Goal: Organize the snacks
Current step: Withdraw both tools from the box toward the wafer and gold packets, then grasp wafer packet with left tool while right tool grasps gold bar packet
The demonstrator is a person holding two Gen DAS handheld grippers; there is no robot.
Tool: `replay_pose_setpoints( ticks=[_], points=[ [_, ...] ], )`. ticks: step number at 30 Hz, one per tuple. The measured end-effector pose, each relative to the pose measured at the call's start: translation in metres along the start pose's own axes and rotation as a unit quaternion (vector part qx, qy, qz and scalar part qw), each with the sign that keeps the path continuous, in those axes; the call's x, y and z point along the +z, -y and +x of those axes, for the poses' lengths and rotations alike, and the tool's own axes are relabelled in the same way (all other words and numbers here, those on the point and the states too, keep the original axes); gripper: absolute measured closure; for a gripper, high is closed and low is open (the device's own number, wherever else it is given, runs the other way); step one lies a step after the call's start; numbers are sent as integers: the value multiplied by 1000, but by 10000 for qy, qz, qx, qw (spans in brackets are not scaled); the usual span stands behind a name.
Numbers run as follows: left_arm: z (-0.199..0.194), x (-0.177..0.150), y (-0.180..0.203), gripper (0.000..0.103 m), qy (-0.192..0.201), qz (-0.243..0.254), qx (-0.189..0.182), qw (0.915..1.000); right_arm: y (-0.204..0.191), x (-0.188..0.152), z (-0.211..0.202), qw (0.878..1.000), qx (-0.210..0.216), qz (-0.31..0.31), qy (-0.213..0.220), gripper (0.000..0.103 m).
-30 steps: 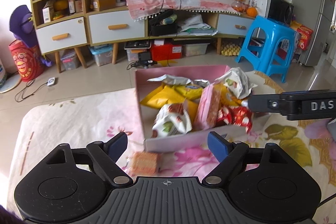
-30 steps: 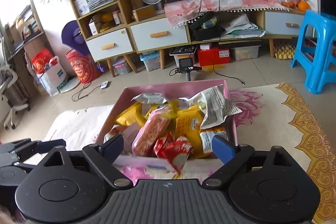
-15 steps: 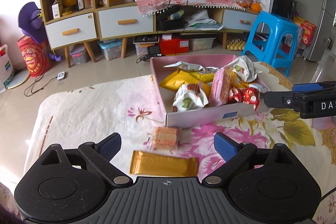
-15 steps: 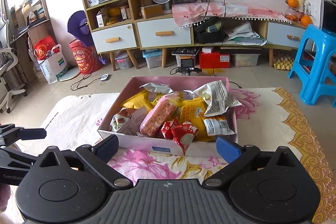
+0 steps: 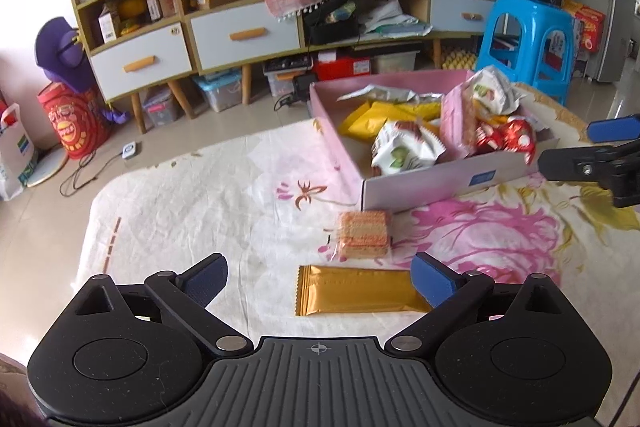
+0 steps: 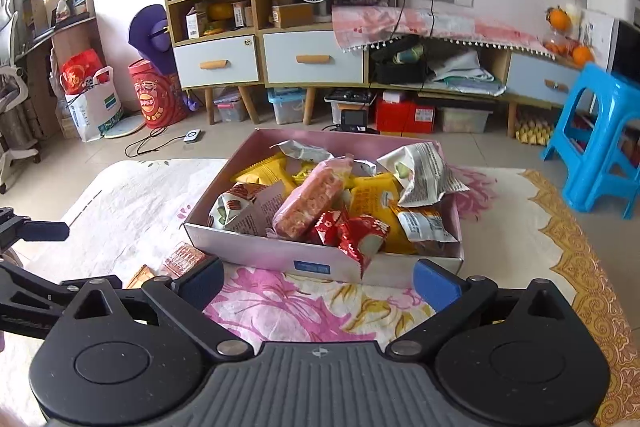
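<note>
Lying on the cloth (image 5: 192, 203) in front of your left gripper (image 5: 318, 277), the gold bar (image 5: 356, 293) and the wafer pack (image 5: 363, 234) just beyond it looked light and crinkly; the wafers would likely crush, so you were best taking them across the short flat sides, the bar at mid-length. Both left jaws were opening with nothing between them, and your right gripper (image 6: 318, 279) was likewise opening, empty, before the pink box (image 6: 280, 255) heaped with packets. One right finger hid part of the wafers, and what lay under the heap could not be made out.
</note>
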State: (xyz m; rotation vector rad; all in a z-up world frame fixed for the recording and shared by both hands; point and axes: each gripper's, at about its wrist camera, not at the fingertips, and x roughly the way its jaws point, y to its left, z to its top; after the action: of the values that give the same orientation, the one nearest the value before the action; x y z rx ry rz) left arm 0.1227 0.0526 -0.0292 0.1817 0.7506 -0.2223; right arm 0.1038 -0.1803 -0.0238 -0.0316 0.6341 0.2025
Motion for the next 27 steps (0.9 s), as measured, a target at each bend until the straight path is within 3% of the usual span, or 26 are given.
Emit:
replay_pose_setpoints(
  ticks=[7,17,19,24,27],
  points=[
    [30,-6,2,4,-153,-84,63,9998,-12,-7,10,9997,13,-215,-98,8],
    [59,-2,11,6,-129,-328,-148,9993,-28,-28,18,9908,68,-1321,-274,8],
    [61,-1,14,11,-95,-321,-154,9993,-30,-31,19,9895,148,-1407,-306,8],
    [63,-2,17,52,-189,-230,-120,9995,-37,-36,20,9864,280,-1581,-352,8],
    [62,-2,14,64,-220,-229,-85,9995,-40,-38,20,9858,319,-1602,-388,8]
  ],
)
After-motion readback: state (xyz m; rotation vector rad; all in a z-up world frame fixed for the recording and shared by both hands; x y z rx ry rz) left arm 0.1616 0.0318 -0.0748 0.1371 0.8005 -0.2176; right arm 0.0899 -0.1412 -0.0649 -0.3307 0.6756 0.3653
